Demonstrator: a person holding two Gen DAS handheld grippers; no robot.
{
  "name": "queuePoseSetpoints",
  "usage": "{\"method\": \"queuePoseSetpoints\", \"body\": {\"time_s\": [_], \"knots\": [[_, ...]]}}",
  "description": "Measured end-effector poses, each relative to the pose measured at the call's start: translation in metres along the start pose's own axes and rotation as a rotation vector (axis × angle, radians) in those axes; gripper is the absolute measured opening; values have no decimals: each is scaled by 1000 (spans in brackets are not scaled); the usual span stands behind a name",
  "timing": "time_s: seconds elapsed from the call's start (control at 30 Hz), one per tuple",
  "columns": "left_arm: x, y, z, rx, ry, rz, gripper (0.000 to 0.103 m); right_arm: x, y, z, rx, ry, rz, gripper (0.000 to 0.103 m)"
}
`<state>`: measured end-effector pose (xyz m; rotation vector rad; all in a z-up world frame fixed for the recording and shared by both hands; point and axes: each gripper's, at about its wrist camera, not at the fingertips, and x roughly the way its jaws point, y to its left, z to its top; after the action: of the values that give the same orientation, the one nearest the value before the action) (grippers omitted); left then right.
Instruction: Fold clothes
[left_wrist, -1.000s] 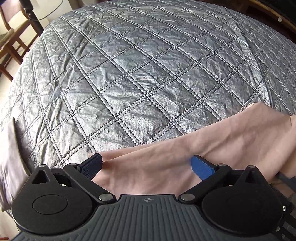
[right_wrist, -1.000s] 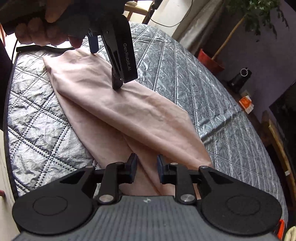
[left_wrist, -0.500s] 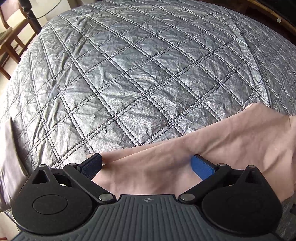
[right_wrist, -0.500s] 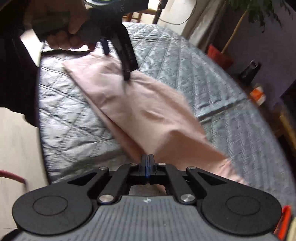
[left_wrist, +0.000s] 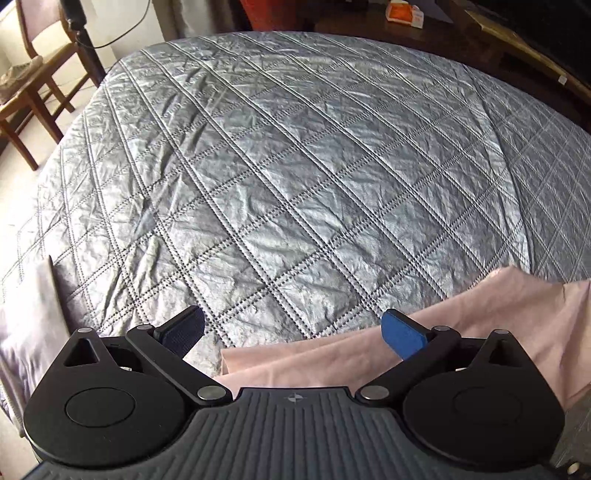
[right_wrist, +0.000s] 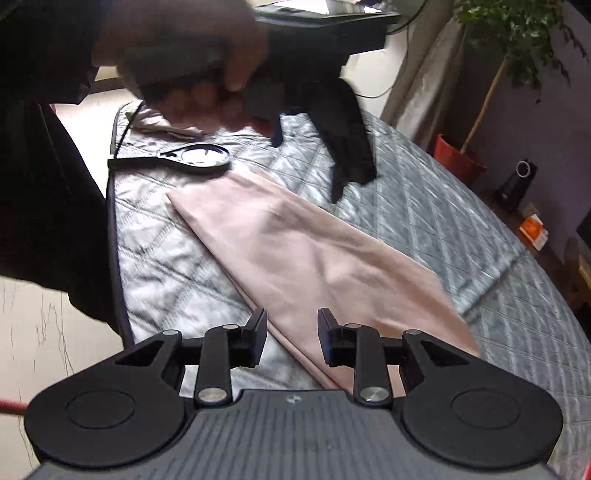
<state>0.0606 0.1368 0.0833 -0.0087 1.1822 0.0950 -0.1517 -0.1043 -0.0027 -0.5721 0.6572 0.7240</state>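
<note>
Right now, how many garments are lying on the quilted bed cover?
1 for certain: the pink garment, folded long, lies diagonally across the quilted cover. A paler cloth shows at the far edge behind the person's hand; whether it is clothing, I cannot tell.

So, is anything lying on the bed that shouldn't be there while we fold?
Yes: a black magnifying glass lies on the grey quilt just past the far end of the folded pink cloth, near the bed's edge. It has no part in folding. Nothing looks spilled or torn.
</note>
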Motion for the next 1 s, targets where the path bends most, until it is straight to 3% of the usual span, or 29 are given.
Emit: {"method": "queuePoseSetpoints", "body": {"time_s": [0.2, 0.37, 0.4, 0.43, 0.7, 0.87, 1.0], "knots": [[-22, 46, 26, -113, -64, 23, 103, 40, 29, 30, -55, -5, 63, 27], [-33, 65, 26, -210, -65, 29, 103, 59, 52, 43, -121, -22, 83, 27], [-36, 65, 29, -216, -64, 28, 103, 62, 52, 45, -109, -19, 87, 18], [-38, 65, 31, -215, -66, 26, 103, 64, 51, 47, -93, -17, 90, 2], [-31, 68, 23, -231, -76, 24, 103, 75, 54, 65, 48, -47, 81, 2], [-21, 57, 21, -208, -64, -3, 103, 70, 53, 66, 133, -49, 183, 10], [-12, 30, 17, -151, -40, -35, 103, 38, 28, 56, 220, -60, 199, 18]]}}
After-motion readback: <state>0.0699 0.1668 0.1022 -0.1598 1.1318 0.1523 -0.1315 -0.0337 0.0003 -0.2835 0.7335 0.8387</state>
